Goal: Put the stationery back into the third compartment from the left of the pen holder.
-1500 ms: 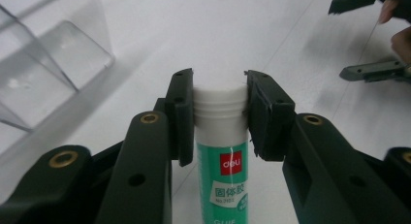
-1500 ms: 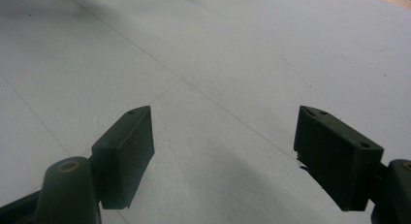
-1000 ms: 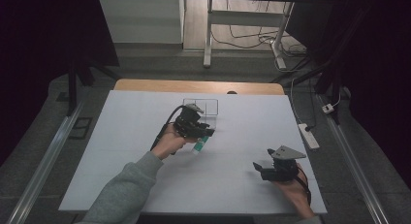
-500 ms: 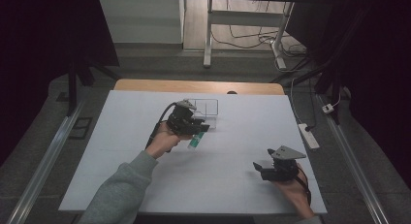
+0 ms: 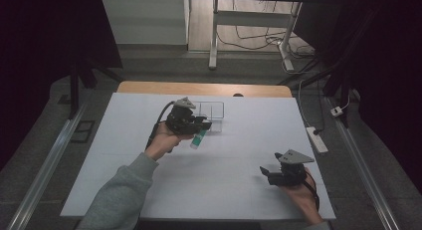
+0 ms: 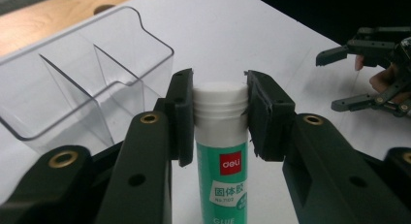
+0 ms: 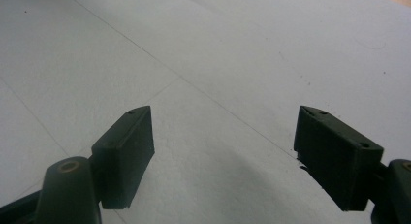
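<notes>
Glue stick (image 6: 220, 132): green body, white cap, red "deli" label patch; clamped at the cap between the pads of the left claw (image 6: 220, 95), held off the counter (image 5: 249, 120) just short of the clear organiser tray (image 5: 213, 110), toward the far edge and slightly left of centre. In the high view the stick (image 5: 199, 138) hangs tilted below the claw (image 5: 201, 128), cap up toward the jaws. Organiser: transparent plastic, inner dividers forming compartments, standing near the far edge. Counter: white sheet over a wooden top, a strip of wood exposed along the far edge; faint straight seams cross the white surface in the right gripper view. Room: dim, grey floor, a metal table frame with loose cables beyond the far edge, a white power strip (image 5: 316, 139) on the floor off the right edge. Left gripper view resolves label print and the ribbed cap neck, which the high view does not; it also catches the other claw farther off at upper right. Right claw (image 5: 266, 172): released, jaws wide apart, nothing between them, held low over bare counter near the near right corner. The high view adds a grey sleeve (image 5: 119, 195) on the left forearm.
</notes>
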